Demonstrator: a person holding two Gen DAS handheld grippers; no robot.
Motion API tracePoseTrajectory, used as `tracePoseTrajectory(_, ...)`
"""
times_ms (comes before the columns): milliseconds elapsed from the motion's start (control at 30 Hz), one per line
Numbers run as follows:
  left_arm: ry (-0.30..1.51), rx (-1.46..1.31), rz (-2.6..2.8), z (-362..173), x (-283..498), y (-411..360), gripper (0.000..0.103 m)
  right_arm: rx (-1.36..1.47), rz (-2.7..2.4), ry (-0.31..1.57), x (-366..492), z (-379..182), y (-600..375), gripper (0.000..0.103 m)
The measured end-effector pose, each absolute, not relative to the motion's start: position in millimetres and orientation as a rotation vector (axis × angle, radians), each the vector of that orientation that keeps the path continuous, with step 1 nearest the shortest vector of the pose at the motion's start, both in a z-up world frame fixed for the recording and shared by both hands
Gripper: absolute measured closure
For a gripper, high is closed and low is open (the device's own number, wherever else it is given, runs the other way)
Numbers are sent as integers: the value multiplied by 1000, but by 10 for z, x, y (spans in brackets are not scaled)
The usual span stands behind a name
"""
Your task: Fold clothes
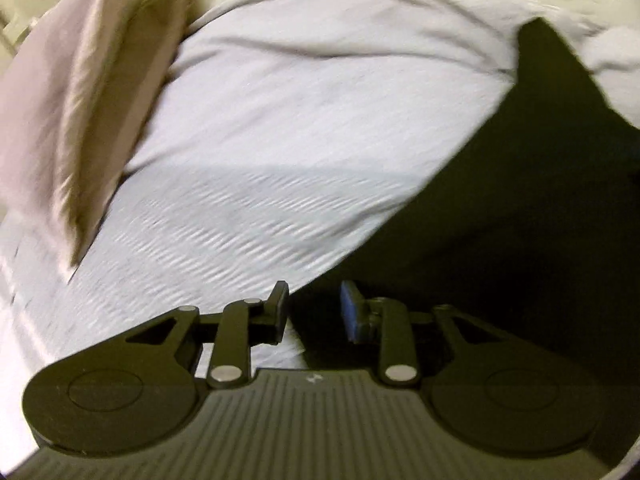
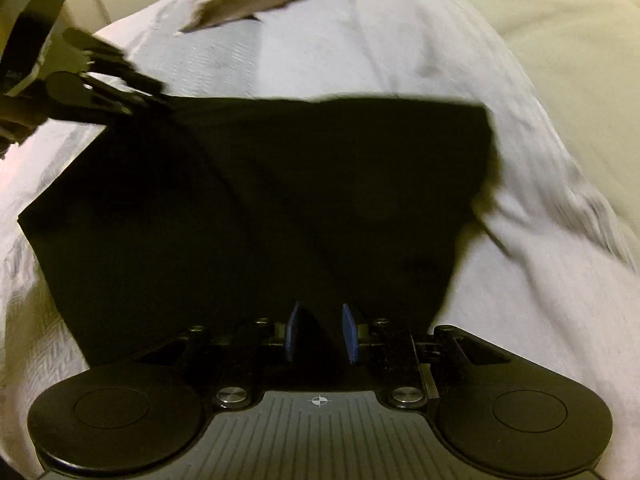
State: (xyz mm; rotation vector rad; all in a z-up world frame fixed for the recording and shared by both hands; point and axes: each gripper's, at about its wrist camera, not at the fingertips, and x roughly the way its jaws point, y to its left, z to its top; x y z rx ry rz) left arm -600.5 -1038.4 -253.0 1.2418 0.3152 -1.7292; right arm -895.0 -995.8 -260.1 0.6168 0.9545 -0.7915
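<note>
Closest in the right wrist view, the right hand-held gripper (image 2: pixel 320 334) has its blue pads only slightly apart, and a bunched edge of the black garment (image 2: pixel 256 200) seems to run between them, so it probably has hold of the cloth, though the dark fabric makes this hard to confirm. Nearby in the left wrist view, the left hand-held gripper (image 1: pixel 314 314) stands partly open at the garment's diagonal edge, gripping nothing that I can see. Beyond them the garment spreads over the white bedsheet (image 1: pixel 280 120), stretched between the two tools. Farther off lies a pinkish pillow (image 1: pixel 52 92), and cream bedding (image 2: pixel 560 20) behind. If the left jaws close too far from the hem, that corner could slip free and the fold would sag crooked; the blur suggests quick motion, which raises that risk.
</note>
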Motion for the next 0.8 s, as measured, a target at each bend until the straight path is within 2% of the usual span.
tracePoseTrajectory(233, 306, 1124, -1829, -2243, -6289, -10312, 79, 521, -836, 816, -8780, -2291, -10327, 78)
tracePoseTrajectory(433, 279, 1225, -1885, -2602, -6696, -10384, 77, 478, -854, 820, -8687, -2493, -10865, 78)
tracePoseTrajectory(467, 310, 1217, -1859, -2638, -6646, -10449, 70, 481, -877, 818, -8720, -2519, -10950, 78)
tracePoseTrajectory(533, 362, 1194, -1809, -2635, -6525, -10563, 66, 521, -925, 806, -8838, -2510, -11045, 78)
tracePoseTrajectory(667, 368, 1179, -1722, -2472, -6271, -10519, 72, 551, -959, 787, -8921, -2341, -10892, 78)
tracePoseTrajectory(800, 392, 1121, -1708, -2242, -6055, -10216, 73, 606, -921, 739, -8913, -2235, -10406, 78)
